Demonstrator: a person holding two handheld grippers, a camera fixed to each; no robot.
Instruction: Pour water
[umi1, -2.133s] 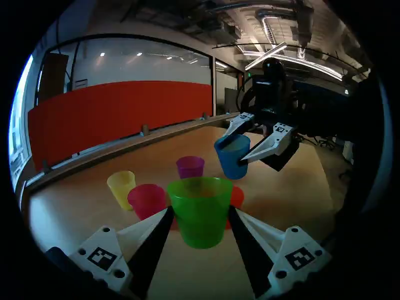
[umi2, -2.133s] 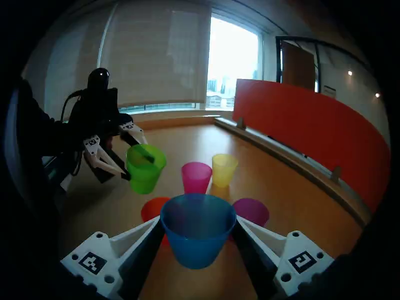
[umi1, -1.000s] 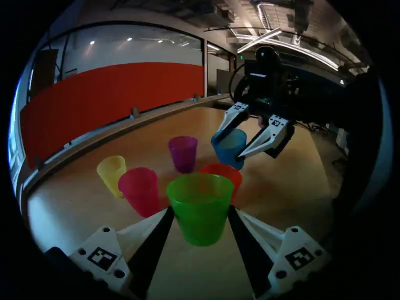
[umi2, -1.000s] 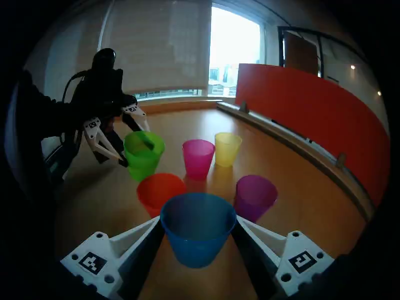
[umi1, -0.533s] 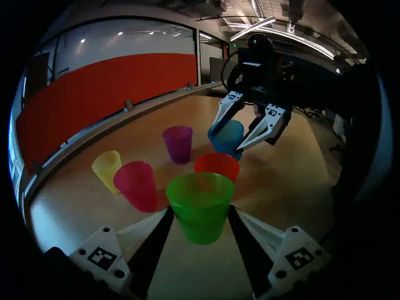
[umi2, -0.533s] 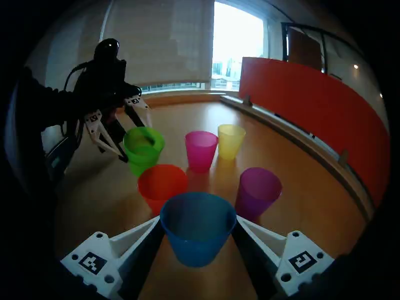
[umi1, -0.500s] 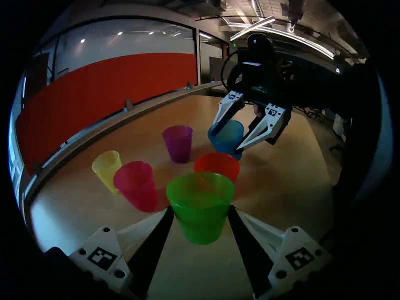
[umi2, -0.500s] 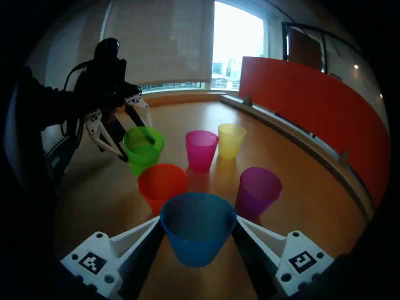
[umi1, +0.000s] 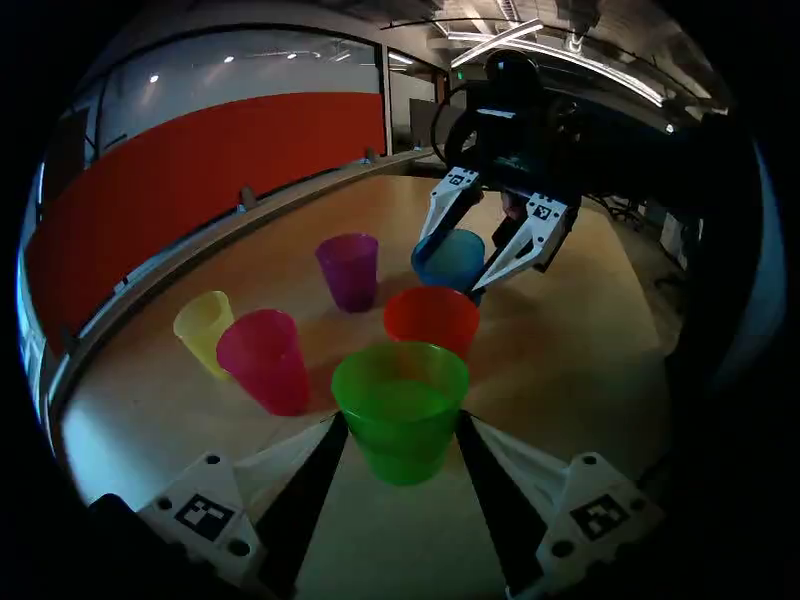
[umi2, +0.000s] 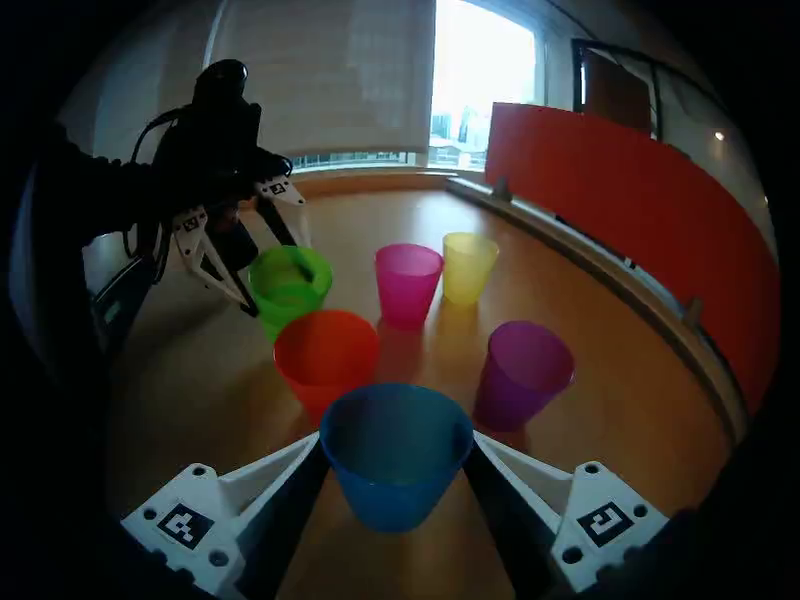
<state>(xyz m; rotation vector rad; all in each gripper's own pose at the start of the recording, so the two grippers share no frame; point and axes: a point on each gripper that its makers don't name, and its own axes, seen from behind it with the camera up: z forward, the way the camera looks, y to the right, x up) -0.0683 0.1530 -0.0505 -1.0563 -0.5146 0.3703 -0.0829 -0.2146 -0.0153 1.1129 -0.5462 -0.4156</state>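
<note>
I count six cups. My left gripper (umi1: 400, 422) has its jaws clenched on the green cup (umi1: 400, 400), and my right gripper (umi2: 397, 445) on the blue cup (umi2: 396, 470). The orange cup (umi2: 325, 358), pink cup (umi2: 407, 282), yellow cup (umi2: 468, 266) and purple cup (umi2: 522, 374) stand between them on the bench (umi2: 610, 410). I cannot tell the contents.

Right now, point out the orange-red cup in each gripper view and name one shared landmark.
Left gripper view: orange-red cup at centre, just beyond the held green cup.
Right gripper view: left of centre, just beyond the held blue cup.
Shared landmark: the purple cup beside it.
</note>
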